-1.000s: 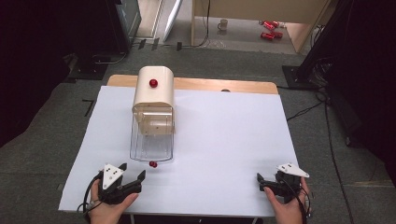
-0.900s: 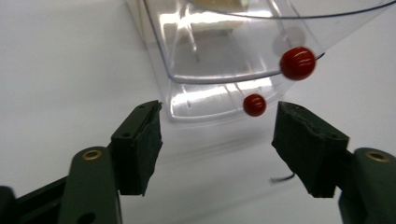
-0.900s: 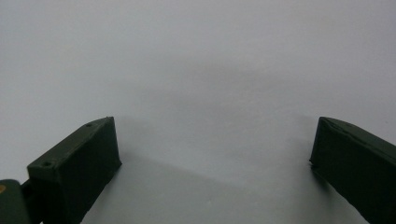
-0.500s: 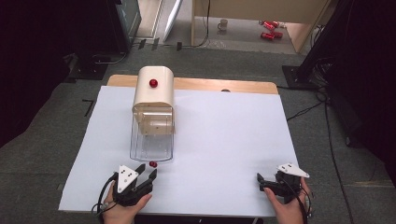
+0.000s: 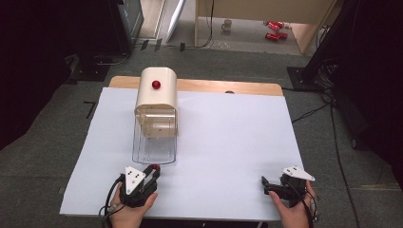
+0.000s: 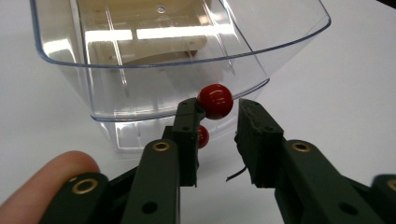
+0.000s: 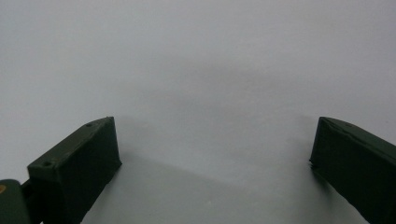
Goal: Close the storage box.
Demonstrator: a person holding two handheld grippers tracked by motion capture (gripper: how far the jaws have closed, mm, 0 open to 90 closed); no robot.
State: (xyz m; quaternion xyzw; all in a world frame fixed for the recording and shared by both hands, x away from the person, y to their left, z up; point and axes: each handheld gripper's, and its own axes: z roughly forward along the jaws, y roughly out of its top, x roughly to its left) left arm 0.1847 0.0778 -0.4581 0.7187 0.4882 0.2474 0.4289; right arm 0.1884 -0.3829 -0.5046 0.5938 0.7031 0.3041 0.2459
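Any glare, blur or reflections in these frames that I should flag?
Left gripper view: ceiling lights glare on the clear bin, its wall mirrors the red ball, and the thumb at lower left is blurred. Right gripper view: soft jaw shadows on plain white paper. High view: evenly lit table, dark surroundings.

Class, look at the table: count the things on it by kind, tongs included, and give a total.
Red knobs: 2 (top knob, drawer knob)
Cream boxes: 1
Clear drawers: 1
Tongs: 2 (left tongs, right tongs)
Total: 6
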